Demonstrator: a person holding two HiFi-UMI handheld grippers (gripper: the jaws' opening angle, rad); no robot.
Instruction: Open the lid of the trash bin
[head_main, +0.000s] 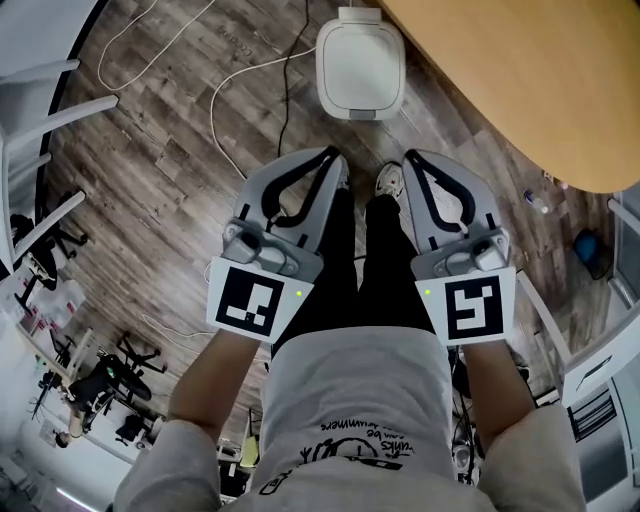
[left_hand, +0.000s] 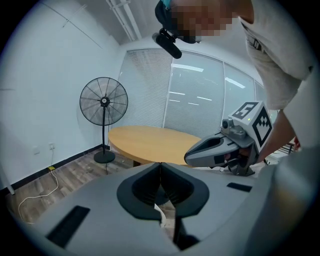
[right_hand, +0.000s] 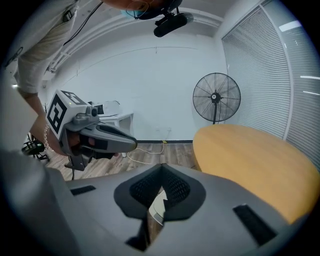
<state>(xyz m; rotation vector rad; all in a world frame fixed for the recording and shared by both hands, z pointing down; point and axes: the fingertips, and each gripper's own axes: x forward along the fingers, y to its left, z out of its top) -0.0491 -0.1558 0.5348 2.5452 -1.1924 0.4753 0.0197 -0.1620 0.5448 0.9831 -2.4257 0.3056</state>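
Though lid-down, trash bin — shoe half-hidden.

The right tool has its jaws pressed together on nothing. The left tool hovers at left, a wooden table lies at right, and a fan stands behind.

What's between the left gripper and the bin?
Only wood floor separates left gripper from bin, per the head view; a black cable runs alongside.

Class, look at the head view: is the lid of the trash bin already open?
No, the white lid lies flat and closed on top of the trash bin.
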